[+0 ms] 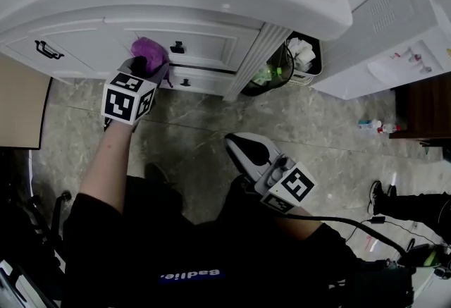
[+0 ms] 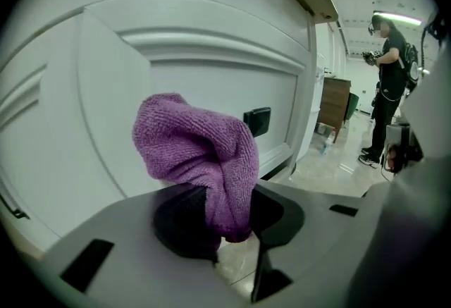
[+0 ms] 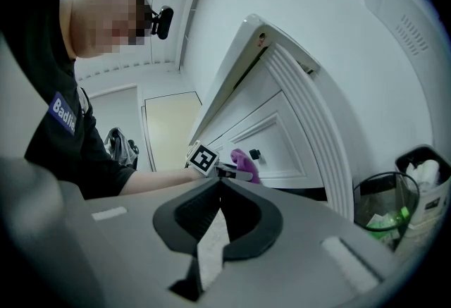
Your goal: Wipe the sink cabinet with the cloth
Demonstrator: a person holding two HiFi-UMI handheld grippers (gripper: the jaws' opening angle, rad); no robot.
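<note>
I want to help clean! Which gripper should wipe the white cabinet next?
Left. The left gripper clamps the fuzzy purple cloth by the white panelled sink cabinet; the right gripper hangs back, shut and empty.

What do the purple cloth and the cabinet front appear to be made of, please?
The purple cloth looks like microfibre: fuzzy, matte pile. The cabinet front seems painted wood or board: smooth white sheen, moulded panels; its core cannot be told.

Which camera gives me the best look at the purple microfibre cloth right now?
The left gripper view: the purple microfibre cloth fills its centre, clamped in the left tool. The head view shows a small bunch; the right gripper view, a distant speck.
</note>
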